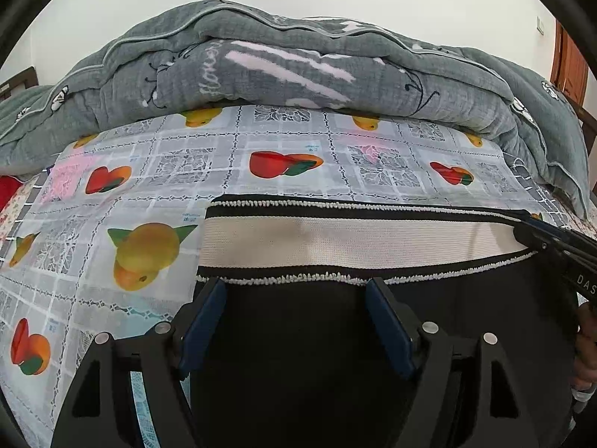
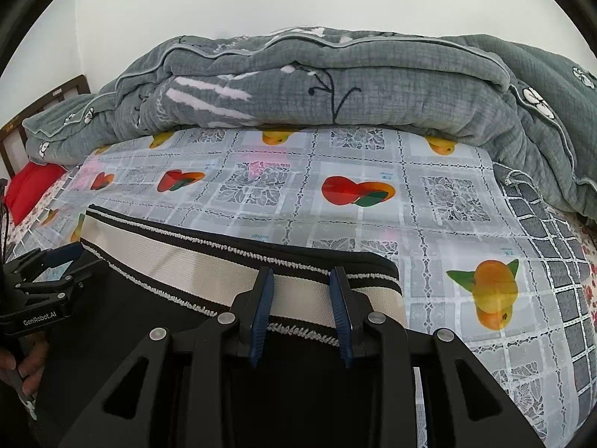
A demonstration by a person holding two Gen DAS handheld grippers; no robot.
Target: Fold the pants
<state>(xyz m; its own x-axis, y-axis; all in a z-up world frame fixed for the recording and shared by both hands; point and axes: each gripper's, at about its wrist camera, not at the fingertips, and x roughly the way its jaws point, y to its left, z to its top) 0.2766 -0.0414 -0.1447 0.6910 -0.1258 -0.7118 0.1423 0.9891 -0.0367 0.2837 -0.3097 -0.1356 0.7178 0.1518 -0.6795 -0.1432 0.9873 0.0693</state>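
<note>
Black pants point(image 1: 298, 336) with a cream and black striped waistband point(image 1: 335, 240) lie flat on the fruit-print cloth. My left gripper point(image 1: 296, 285) is open, its blue pads just short of the waistband's near edge, over the black fabric. My right gripper point(image 2: 302, 274) is open with its fingertips over the waistband point(image 2: 224, 265) near the pants' right corner. The right gripper also shows in the left wrist view point(image 1: 530, 233) at the waistband's right end. The left gripper shows in the right wrist view point(image 2: 56, 265) at the left.
A fruit-print plastic cloth point(image 1: 149, 194) covers the bed. A bunched grey quilt point(image 1: 280, 63) lies along the back, also in the right wrist view point(image 2: 335, 82). A red cushion point(image 2: 30, 186) sits at far left. White wall behind.
</note>
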